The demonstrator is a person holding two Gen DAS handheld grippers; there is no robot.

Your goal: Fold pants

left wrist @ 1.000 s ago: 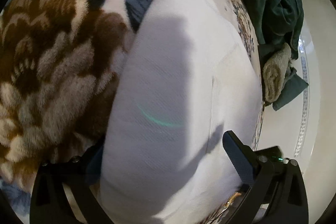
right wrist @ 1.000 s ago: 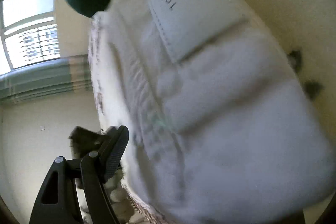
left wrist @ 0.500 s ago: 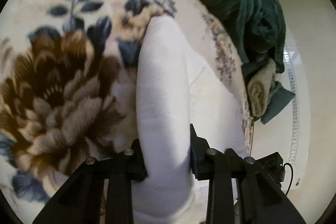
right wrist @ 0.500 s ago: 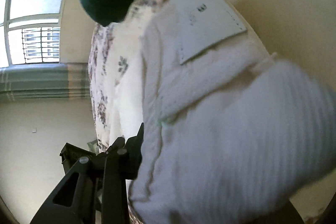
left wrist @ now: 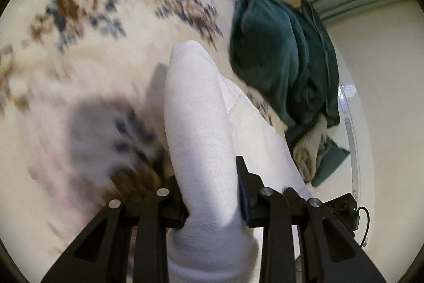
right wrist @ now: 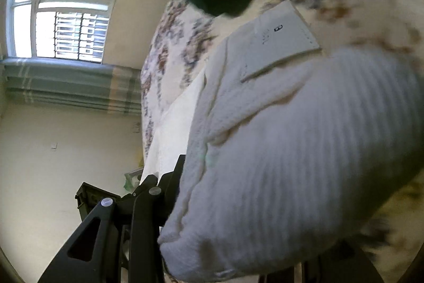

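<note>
White pants (left wrist: 198,129) are lifted off a cream floral blanket (left wrist: 87,49). My left gripper (left wrist: 212,192) is shut on a thick fold of the white cloth, which rises between the two black fingers. In the right wrist view the pants (right wrist: 291,150) bulge across the frame, with a white patch label (right wrist: 278,44) on the waistband. My right gripper (right wrist: 238,192) is shut on that bunched cloth. Only its left finger (right wrist: 175,182) shows; the other is hidden behind the fabric.
A dark green garment (left wrist: 286,65) lies heaped on the blanket beyond the pants, with a beige towel (left wrist: 307,153) under it. A window (right wrist: 61,17) and striped curtain (right wrist: 69,86) stand past the bed's edge. A dark box (right wrist: 92,200) sits on the floor.
Both grippers closed on the white pants and rose with them. The blanket now lies farther below, and more of the room shows in both views.
</note>
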